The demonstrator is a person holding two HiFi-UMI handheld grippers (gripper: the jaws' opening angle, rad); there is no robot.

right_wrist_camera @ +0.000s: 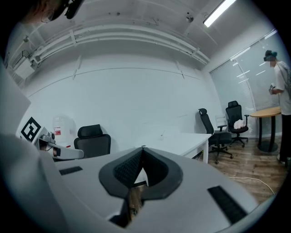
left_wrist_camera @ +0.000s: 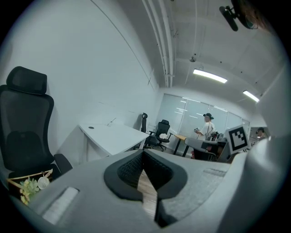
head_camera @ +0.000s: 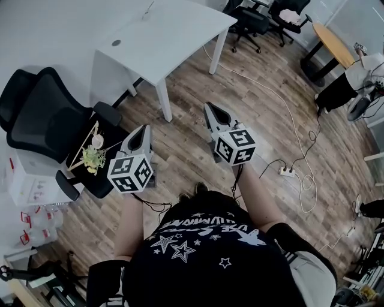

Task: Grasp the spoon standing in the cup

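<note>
No cup or spoon can be made out for certain. A thin small object (head_camera: 148,8) stands at the far edge of the white table (head_camera: 162,36); it also shows tiny in the left gripper view (left_wrist_camera: 110,122) and the right gripper view (right_wrist_camera: 162,134), too small to identify. My left gripper (head_camera: 146,129) hangs over the wooden floor, its jaws meeting at the tips (left_wrist_camera: 143,153) with nothing between them. My right gripper (head_camera: 209,107) is a little further forward, level with the table's near leg, also shut and holding nothing (right_wrist_camera: 142,149).
A black office chair (head_camera: 42,114) stands at the left with a small tray of flowers (head_camera: 91,153) on its seat. A cable and power strip (head_camera: 287,172) lie on the floor at the right. Further chairs, a round wooden table (head_camera: 333,41) and a person (head_camera: 351,81) are at the back right.
</note>
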